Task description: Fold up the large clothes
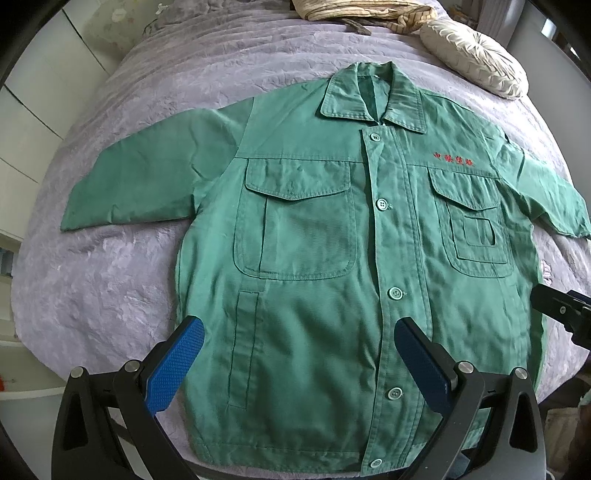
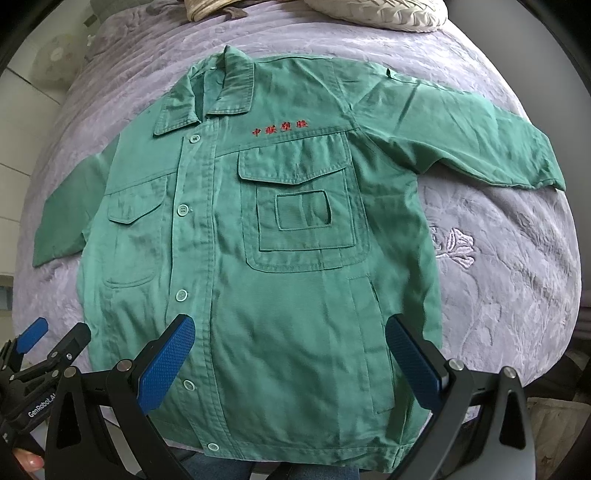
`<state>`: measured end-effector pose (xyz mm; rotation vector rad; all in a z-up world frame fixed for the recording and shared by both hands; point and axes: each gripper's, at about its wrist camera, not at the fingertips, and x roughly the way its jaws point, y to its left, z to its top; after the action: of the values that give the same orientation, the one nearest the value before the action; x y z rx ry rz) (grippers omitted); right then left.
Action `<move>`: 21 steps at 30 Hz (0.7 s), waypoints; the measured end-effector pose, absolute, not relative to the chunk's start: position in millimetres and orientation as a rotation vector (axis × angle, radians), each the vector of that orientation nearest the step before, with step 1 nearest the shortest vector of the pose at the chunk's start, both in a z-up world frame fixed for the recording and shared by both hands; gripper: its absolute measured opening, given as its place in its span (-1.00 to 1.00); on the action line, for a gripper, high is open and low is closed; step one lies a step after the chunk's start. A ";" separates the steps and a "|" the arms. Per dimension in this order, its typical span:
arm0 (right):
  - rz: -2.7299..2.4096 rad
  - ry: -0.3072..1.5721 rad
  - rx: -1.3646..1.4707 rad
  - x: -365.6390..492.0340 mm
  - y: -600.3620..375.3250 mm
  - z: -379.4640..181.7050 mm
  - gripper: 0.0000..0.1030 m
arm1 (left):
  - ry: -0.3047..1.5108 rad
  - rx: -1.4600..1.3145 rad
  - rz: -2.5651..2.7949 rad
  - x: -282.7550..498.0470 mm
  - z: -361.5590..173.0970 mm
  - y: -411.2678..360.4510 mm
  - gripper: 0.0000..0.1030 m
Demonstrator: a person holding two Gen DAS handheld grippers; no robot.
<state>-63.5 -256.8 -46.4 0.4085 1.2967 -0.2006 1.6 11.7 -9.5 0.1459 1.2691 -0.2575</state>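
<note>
Jacket: a green work jacket (image 1: pixel 314 258) lies front-up and buttoned on the bed, spread flat ahead of both claws, collar at the far end, hem nearest the claws.
Sleeves: both spread outward; the left sleeve (image 1: pixel 147 184) reaches out far to the left of the left claw, the right sleeve (image 2: pixel 461 136) stretches far to the right of the right claw.
Lettering: red embroidered characters (image 2: pixel 279 128) sit above the chest pocket (image 2: pixel 306 214), ahead of the right claw and well beyond its tips.
Buttons: a row of pale buttons (image 1: pixel 395 292) runs down the placket, passing just inside the left claw's right finger.
Left claw: the left gripper (image 1: pixel 299 365) hangs over the lower front of the jacket with its blue-padded fingers (image 1: pixel 175 365) spread wide and nothing between them.
Right claw: the right gripper (image 2: pixel 290 363) hovers over the lower right panel, jaws spread wide, holding nothing; the left claw shows at its left side.
Bed cover: a lilac textured bedspread (image 1: pixel 110 295) lies under the jacket on all sides.
Pillow: a cream ruffled cushion (image 1: pixel 476 55) rests far ahead, beyond the collar and to the right.
Other cloth: a striped tan bundle (image 1: pixel 369 11) lies at the far edge beside the cushion.
Person: a fingertip (image 2: pixel 29 461) shows below the left claw, at the lower left edge of the right wrist view.
</note>
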 end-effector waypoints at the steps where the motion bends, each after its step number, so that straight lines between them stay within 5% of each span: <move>1: -0.198 1.297 0.409 -63.3 -256.1 -46.6 0.99 | 1.271 0.138 -0.264 2.3 -10.4 13.0 1.00; 10: -0.122 1.327 0.392 -46.7 -226.4 -56.6 0.99 | 1.271 0.006 -0.249 36.7 -31.9 62.0 1.00; 21: 0.076 1.351 0.313 15.2 -126.6 -89.6 0.99 | 1.077 -0.242 -0.035 142.2 -65.4 229.1 1.00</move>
<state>15.2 -126.6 -89.6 0.3126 1.3512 0.0759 142.2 229.1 -65.4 -0.2420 1.0770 -0.0350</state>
